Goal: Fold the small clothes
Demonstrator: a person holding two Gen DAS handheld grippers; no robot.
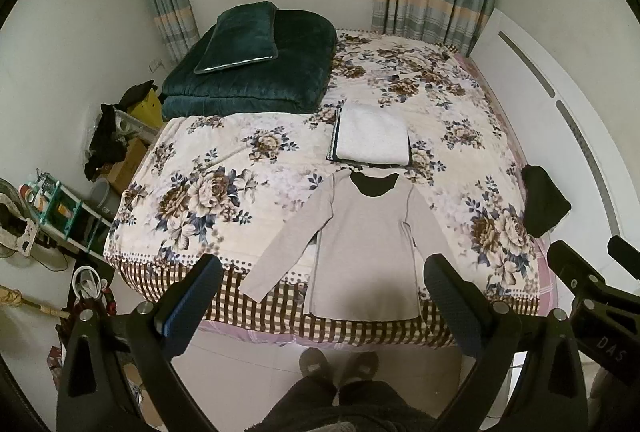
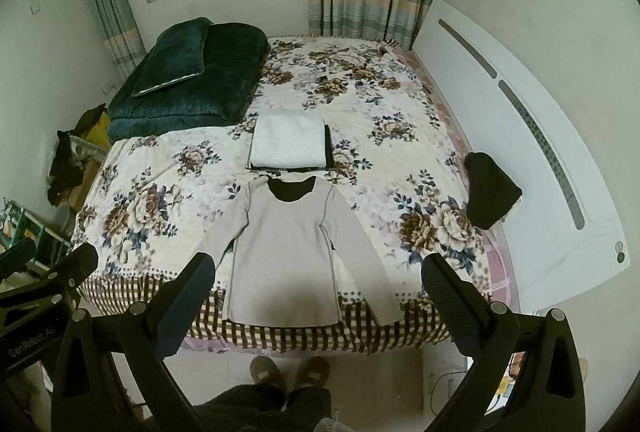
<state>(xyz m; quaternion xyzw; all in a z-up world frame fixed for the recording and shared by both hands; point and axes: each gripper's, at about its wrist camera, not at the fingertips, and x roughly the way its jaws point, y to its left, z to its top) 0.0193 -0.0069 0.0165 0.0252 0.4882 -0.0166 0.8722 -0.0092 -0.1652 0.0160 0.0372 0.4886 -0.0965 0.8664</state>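
Note:
A grey long-sleeved shirt (image 1: 362,244) with a black neck lining lies flat, sleeves spread, at the near edge of the floral bed (image 1: 224,184); it also shows in the right wrist view (image 2: 286,252). My left gripper (image 1: 324,296) is open and empty, held above the bed's near edge, over the shirt's hem. My right gripper (image 2: 318,296) is open and empty at the same height, beside the left one. A folded white garment (image 1: 372,138) lies on a dark one just beyond the shirt's collar, also seen in the right wrist view (image 2: 288,144).
A black garment (image 2: 490,198) lies at the bed's right edge by the white headboard (image 2: 520,136). A folded dark green quilt (image 1: 256,68) with a pillow sits at the far left. Cluttered shelves (image 1: 60,216) stand left of the bed. My slippered feet (image 1: 340,366) are on the floor.

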